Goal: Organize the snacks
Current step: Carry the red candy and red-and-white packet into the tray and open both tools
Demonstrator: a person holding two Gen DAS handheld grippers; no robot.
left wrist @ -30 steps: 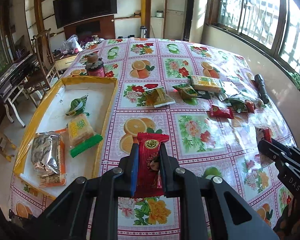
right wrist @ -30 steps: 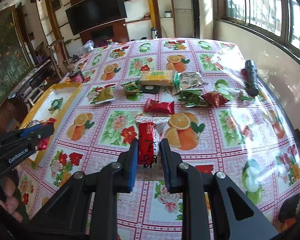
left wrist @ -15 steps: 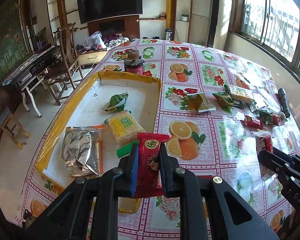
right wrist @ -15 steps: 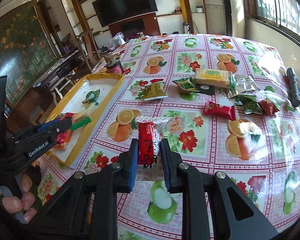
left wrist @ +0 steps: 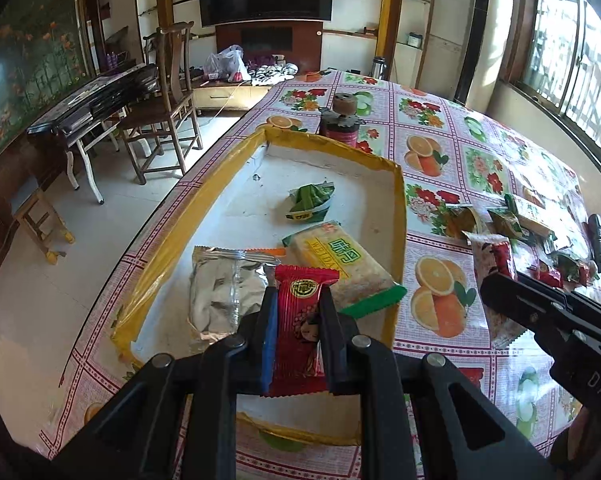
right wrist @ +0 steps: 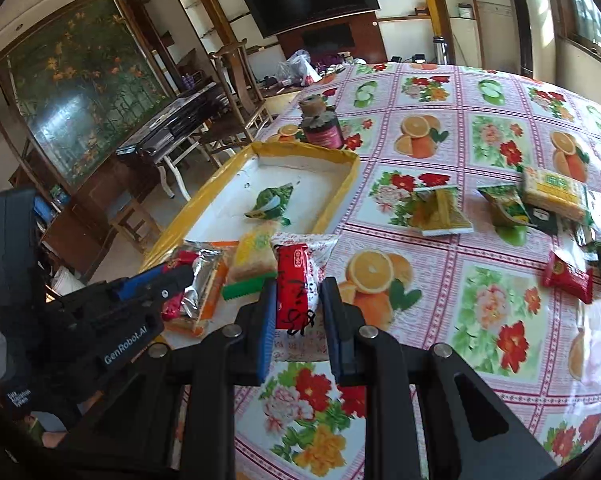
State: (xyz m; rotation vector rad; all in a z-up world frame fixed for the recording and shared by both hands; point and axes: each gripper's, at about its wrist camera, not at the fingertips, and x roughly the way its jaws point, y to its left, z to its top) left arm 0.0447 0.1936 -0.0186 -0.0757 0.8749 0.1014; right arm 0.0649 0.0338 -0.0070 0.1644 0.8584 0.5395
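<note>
the left gripper [left wrist: 296, 312] is clamped on a red snack packet [left wrist: 302, 316], held upright between its jaws and hanging over the near end of the yellow-rimmed tray [left wrist: 396, 200]. just beyond its tips, inside the tray, lie a silver foil pack [left wrist: 220, 292] and a yellow cracker pack [left wrist: 340, 260], with a green pouch [left wrist: 308, 200] farther in. the right gripper [right wrist: 298, 308] is closed on a red-and-white snack packet [right wrist: 296, 280], carried above the tablecloth just right of the tray's near corner. ahead and to its right, loose snacks [right wrist: 552, 188] are scattered on the table [right wrist: 500, 320], and a dark jar [right wrist: 320, 128] stands beyond the tray's far rim. risk, as judged: the two grippers sit close together, so a simultaneous drop could knock them or trap one packet. the right packet is outside the rim; released here it would land on the cloth. the left packet could settle on top of the foil pack and slide.
</note>
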